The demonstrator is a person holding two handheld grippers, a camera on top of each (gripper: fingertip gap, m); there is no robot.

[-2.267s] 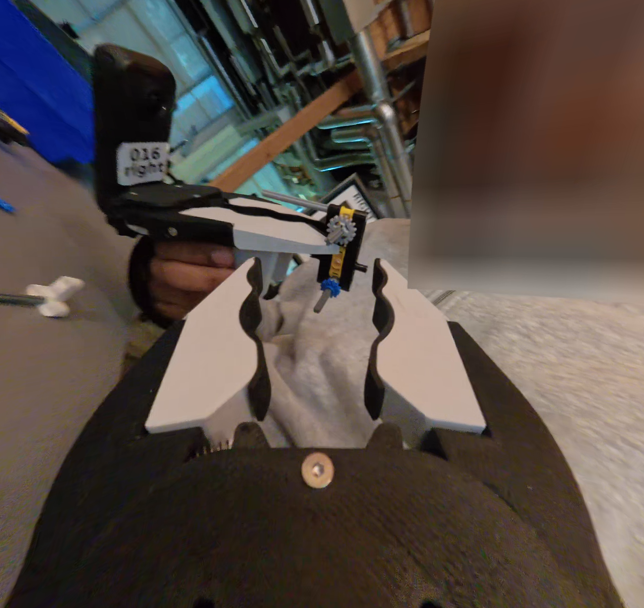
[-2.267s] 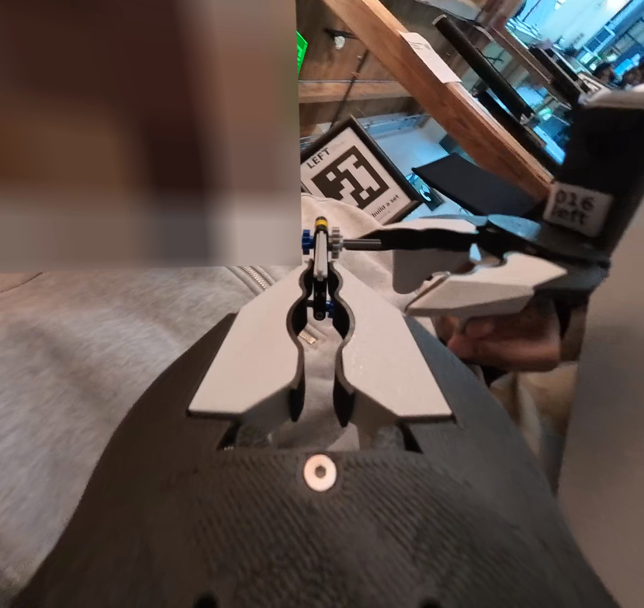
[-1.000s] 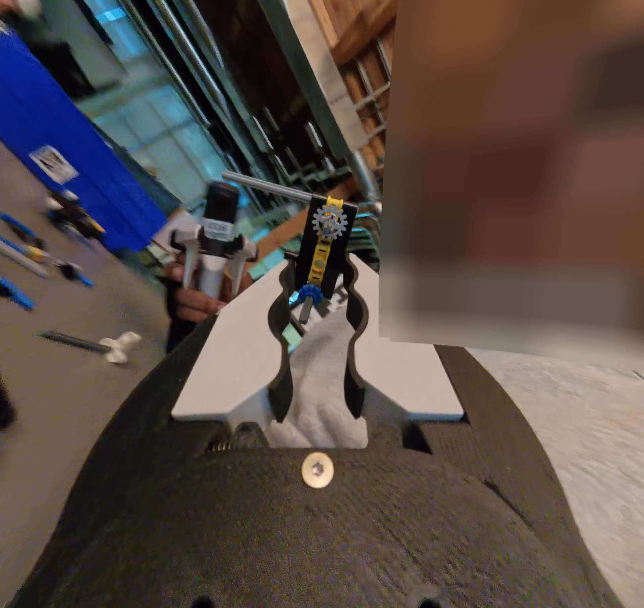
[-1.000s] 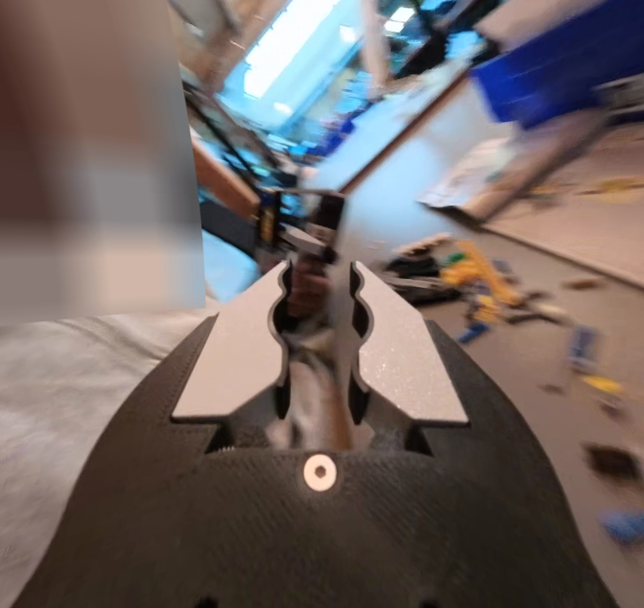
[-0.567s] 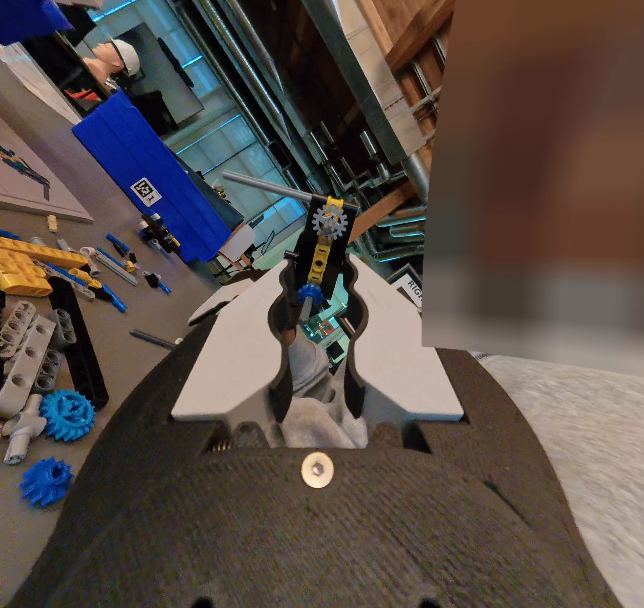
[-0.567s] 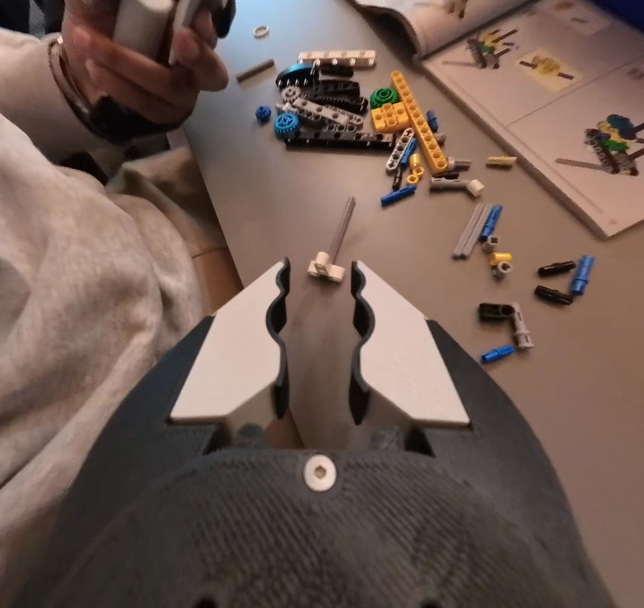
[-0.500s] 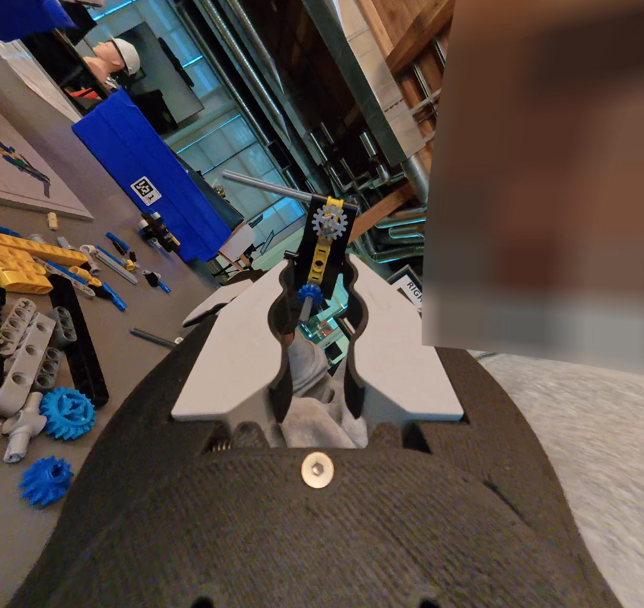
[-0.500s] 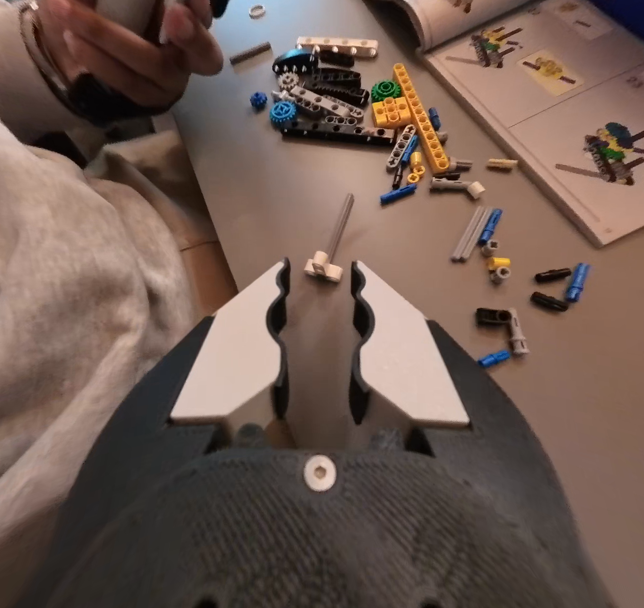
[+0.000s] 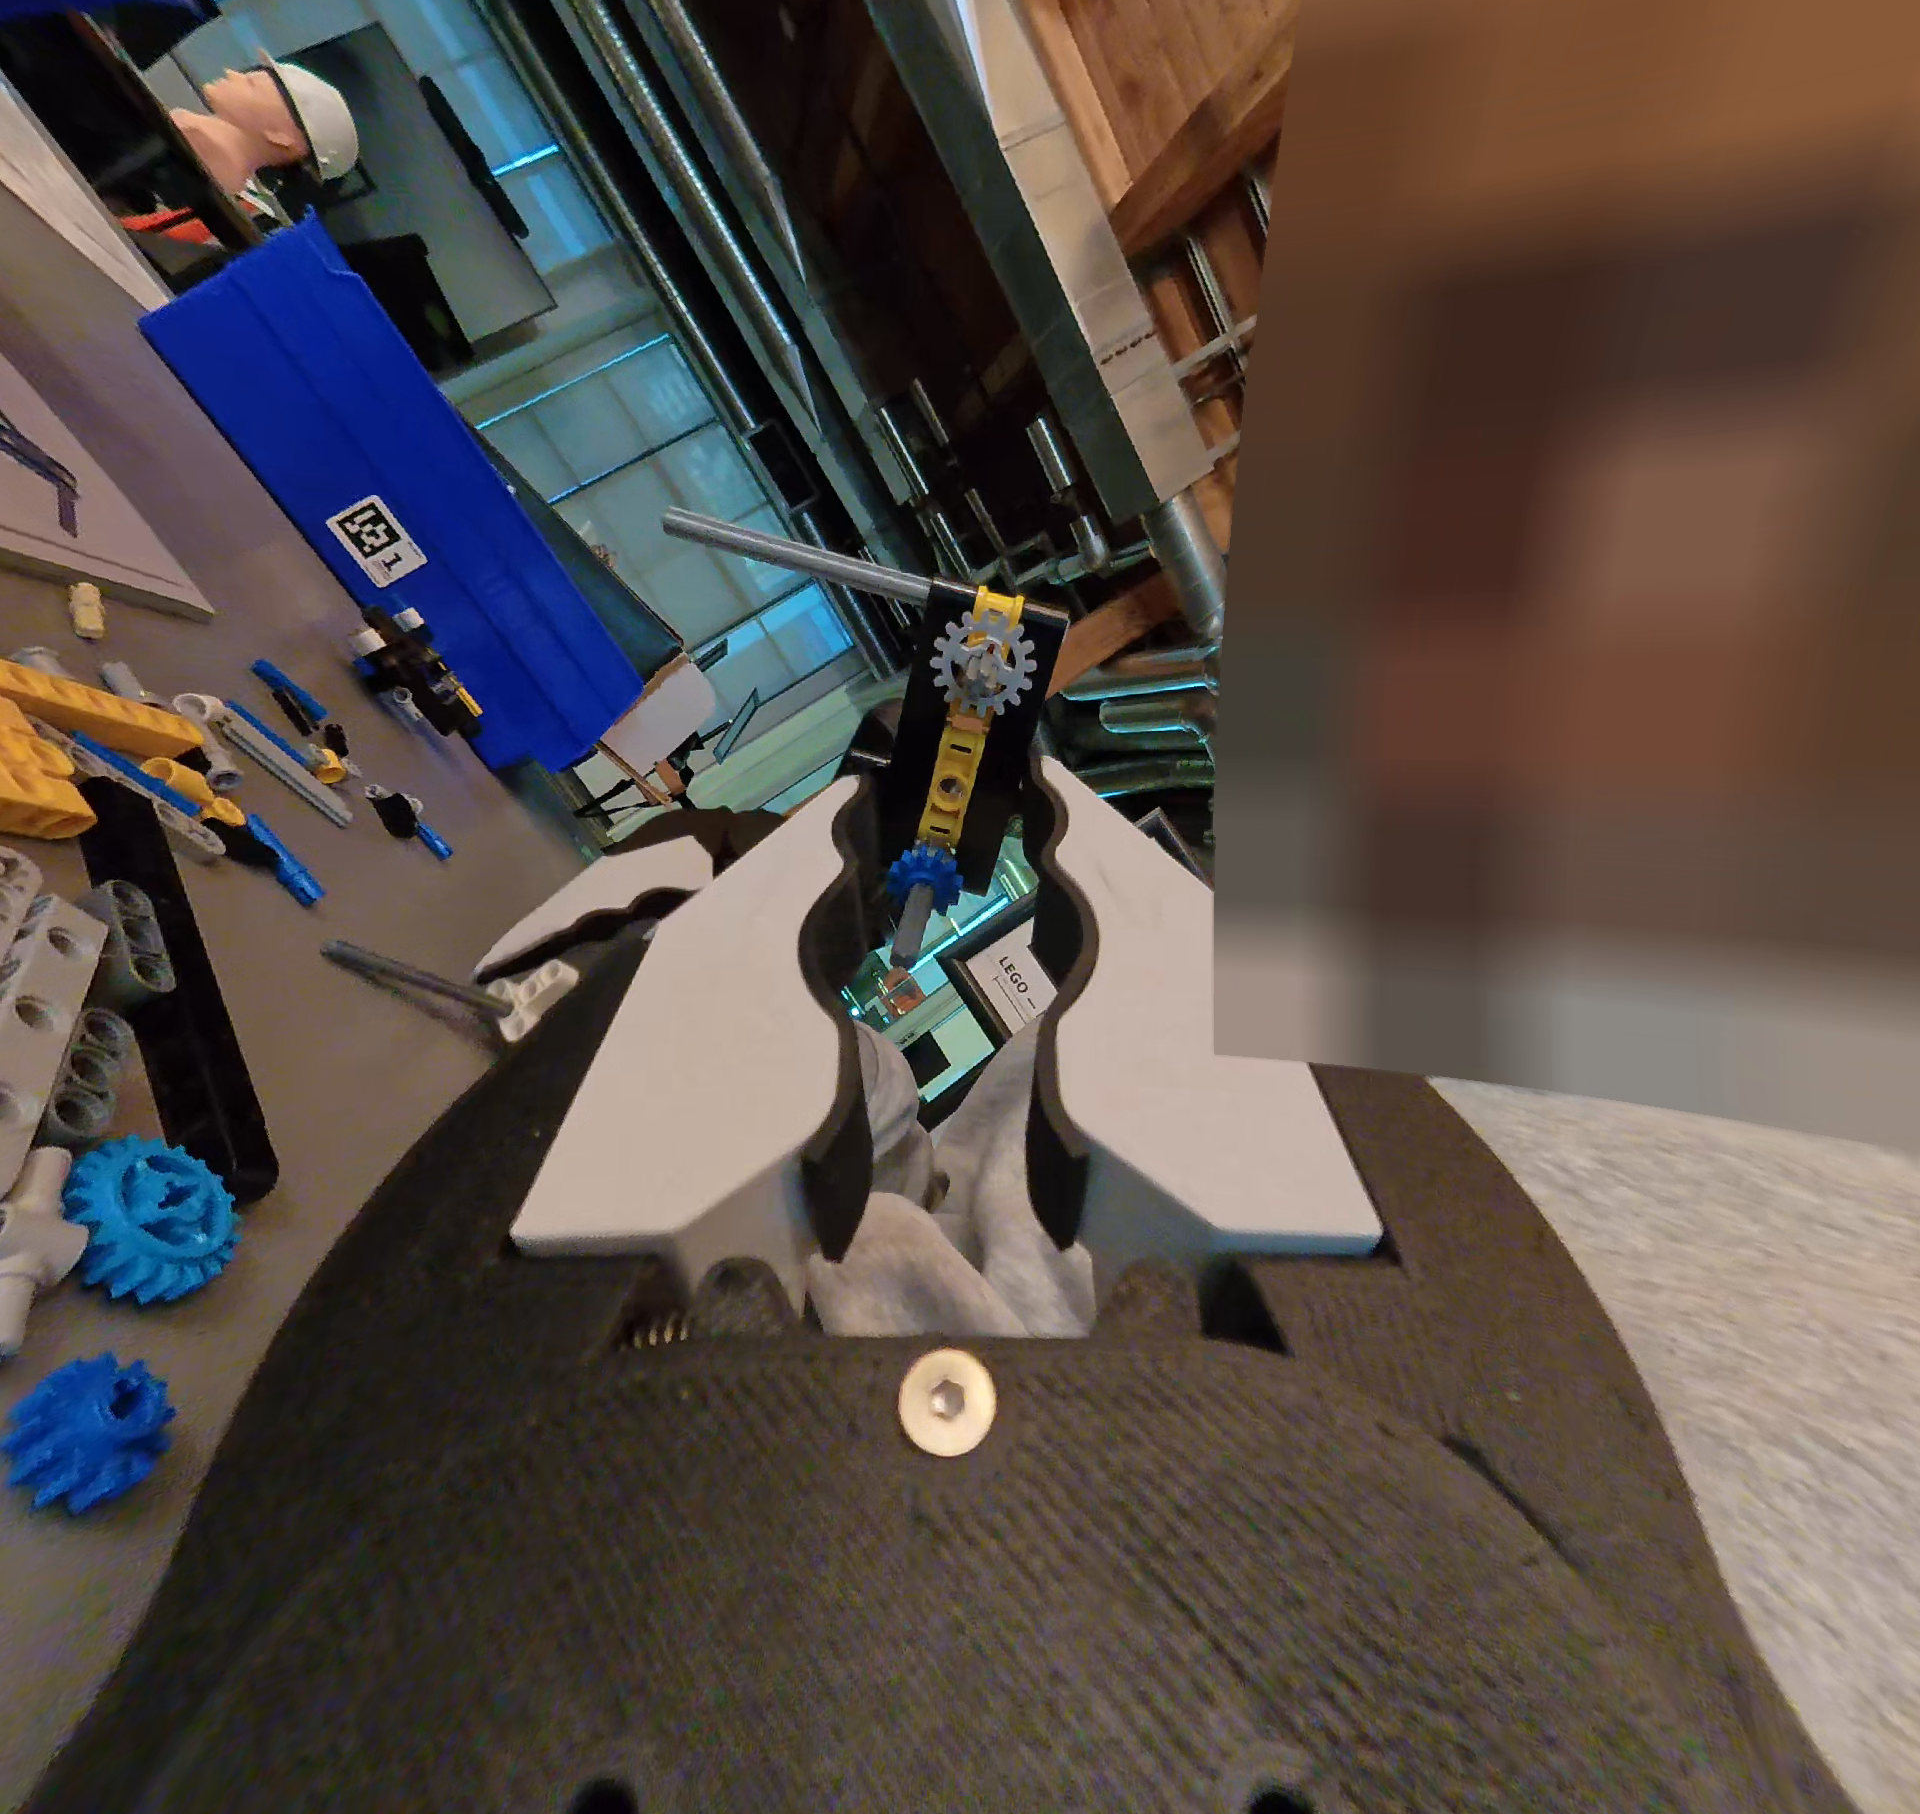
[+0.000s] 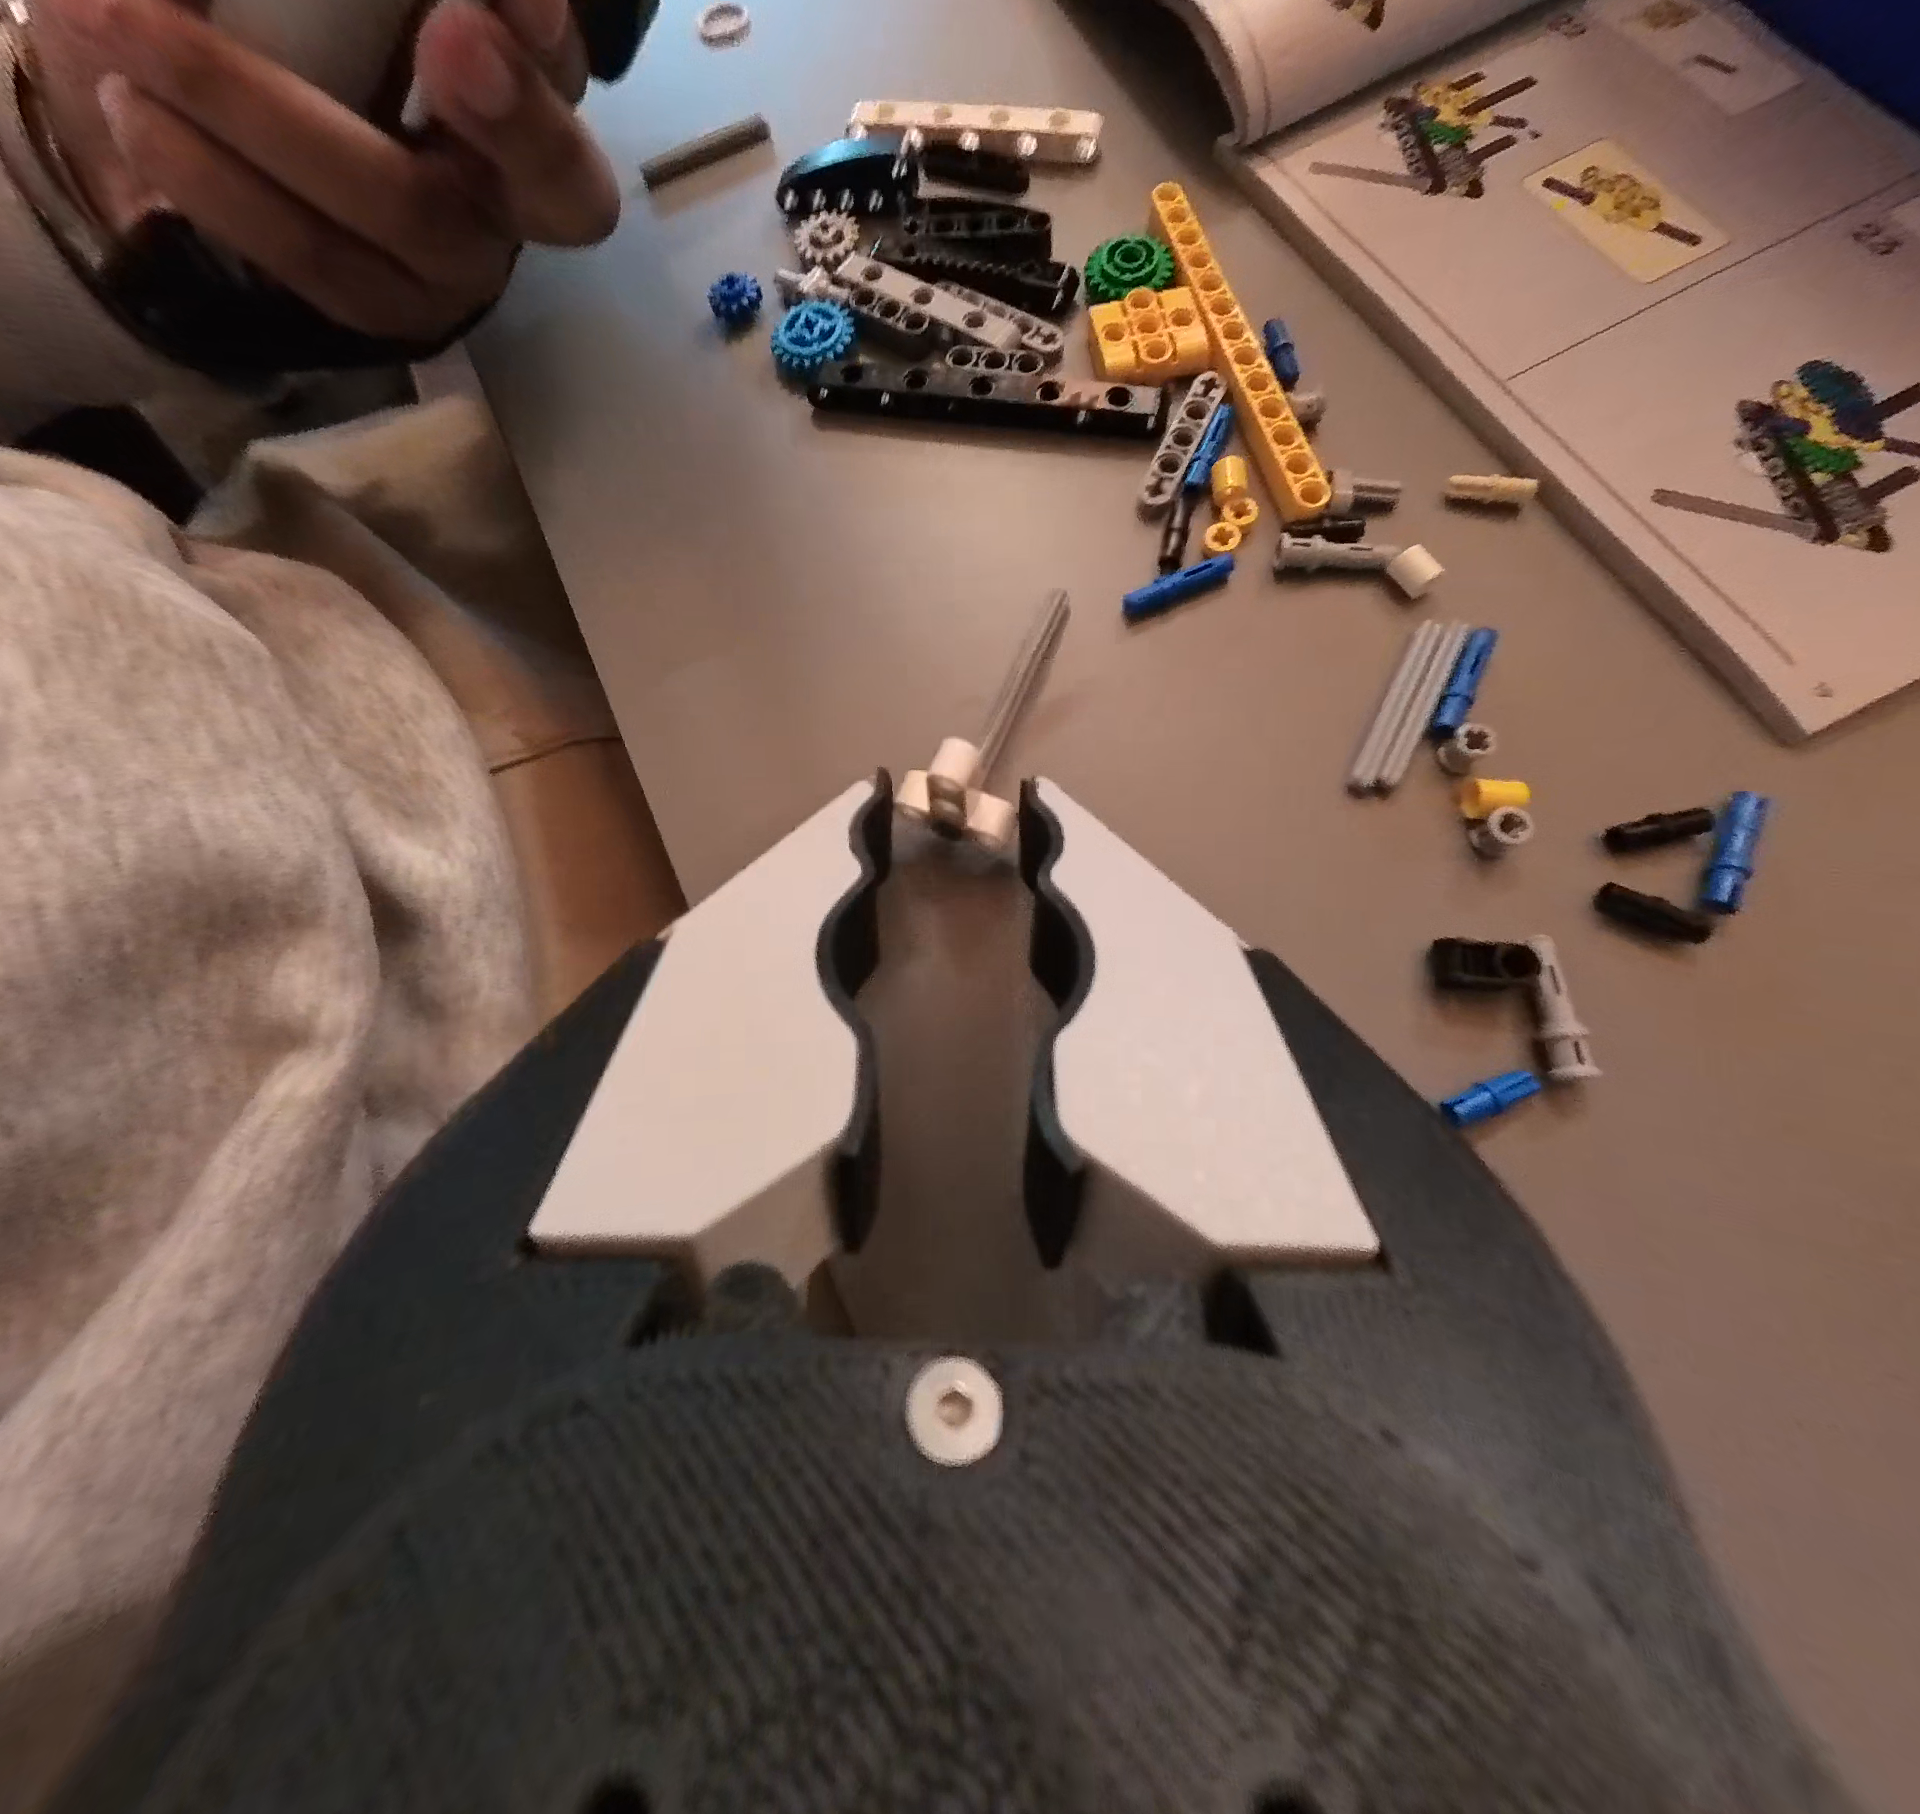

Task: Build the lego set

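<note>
My left gripper is shut on the lego assembly and holds it upright in the air. The assembly is a black beam with a yellow strip, a grey gear on top, a small blue gear below, and a grey axle sticking out to the upper left. My right gripper is open and low over the table. Its tips stand on either side of a white connector on a grey axle, which lies on the table. This gripper also shows in the left wrist view, beside that connector.
Loose beams, gears and pins, with a long yellow beam, lie beyond the connector. More pins lie to the right. An open instruction booklet is at far right. A grey sleeve fills the left. A blue bin stands at the back.
The left gripper shut on the assembly and the right let it go. The right gripper swung down to the table and moved forward until its tips flank the white connector.
</note>
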